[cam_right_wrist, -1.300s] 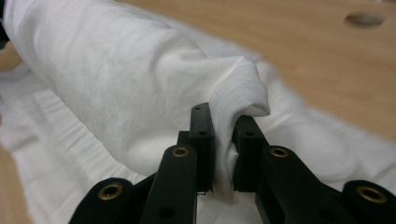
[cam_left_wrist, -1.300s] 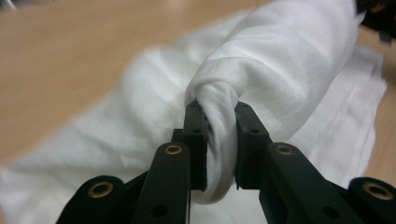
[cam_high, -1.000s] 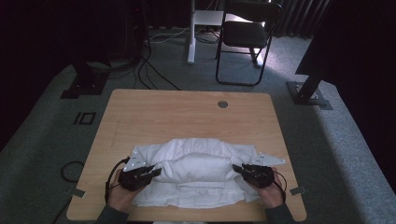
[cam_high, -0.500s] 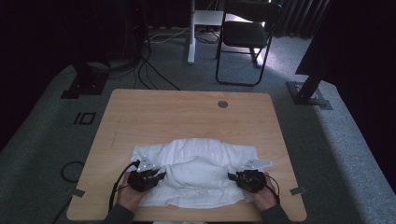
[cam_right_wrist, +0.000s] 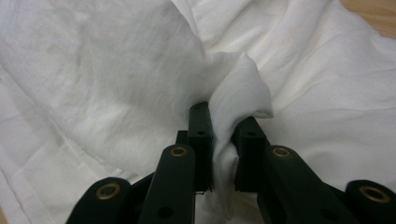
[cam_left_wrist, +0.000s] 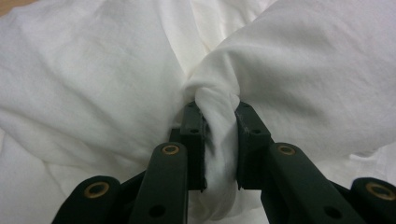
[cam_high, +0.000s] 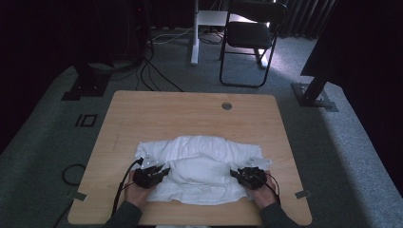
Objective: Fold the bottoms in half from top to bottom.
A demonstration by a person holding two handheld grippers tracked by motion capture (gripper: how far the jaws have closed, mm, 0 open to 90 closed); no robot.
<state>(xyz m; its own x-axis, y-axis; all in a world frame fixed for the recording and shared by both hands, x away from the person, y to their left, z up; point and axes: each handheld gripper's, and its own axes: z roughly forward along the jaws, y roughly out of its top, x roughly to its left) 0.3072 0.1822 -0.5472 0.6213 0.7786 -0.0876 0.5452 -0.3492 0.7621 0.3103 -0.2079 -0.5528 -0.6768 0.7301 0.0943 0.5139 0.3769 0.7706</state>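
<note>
— Where is the cloth, and who has hold of it?

— A white cloth (cam_high: 199, 166) lies bunched on the near half of the wooden table (cam_high: 190, 109), its long axis running side to side across the person's front. The left gripper (cam_high: 151, 175) sits at the cloth's left end and the right gripper (cam_high: 248, 175) at its right end, each about equally near its own end.

— Are the jaws closed?

— Yes. In the left gripper view, the left gripper (cam_left_wrist: 215, 140) has its two black jaws pinched on a twisted fold of the cloth (cam_left_wrist: 93, 79). In the right gripper view, the right gripper (cam_right_wrist: 223, 144) clamps a peaked fold of the cloth (cam_right_wrist: 93, 79) the same way.

— So which way does the fabric lie from the fingers?

— Between the two grippers and beyond their tips, toward the table's far edge. I judge that the next move depends on both ends travelling together.
</note>
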